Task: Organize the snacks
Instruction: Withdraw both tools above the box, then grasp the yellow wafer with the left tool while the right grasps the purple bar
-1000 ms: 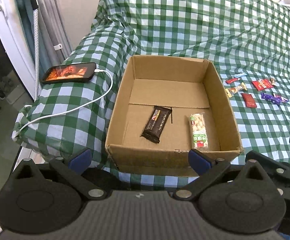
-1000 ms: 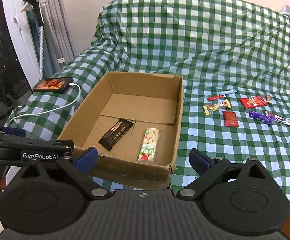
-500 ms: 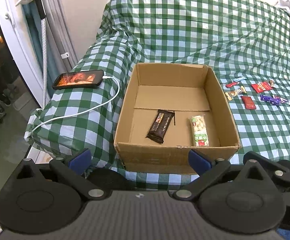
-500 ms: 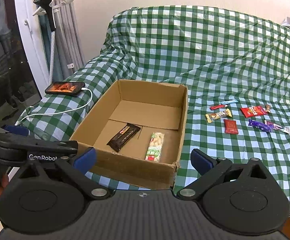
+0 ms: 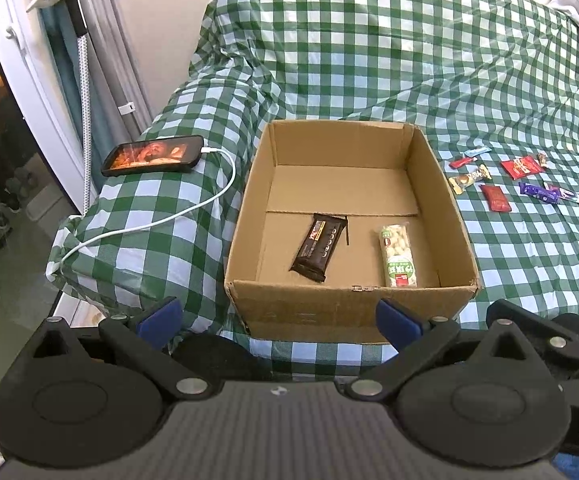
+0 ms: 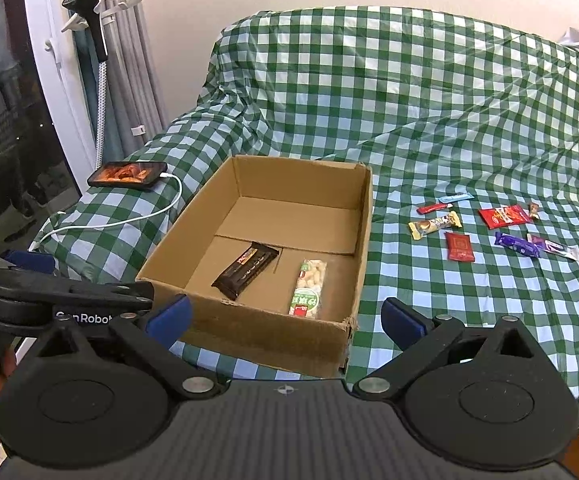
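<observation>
Left wrist view gives me the cardboard box (image 5: 351, 312) on the green checked cloth (image 5: 369, 60), with a dark chocolate bar (image 5: 318, 247) and a peanut pack (image 5: 397, 254) lying apart on its floor. Loose wrapped snacks (image 6: 459, 246) sit on the cloth well right of the box. Both my left tongs (image 5: 277, 316) and right tongs (image 6: 285, 316) are spread wide, holding nothing, short of the box's near wall. A phone (image 5: 153, 155) lies to the left.
</observation>
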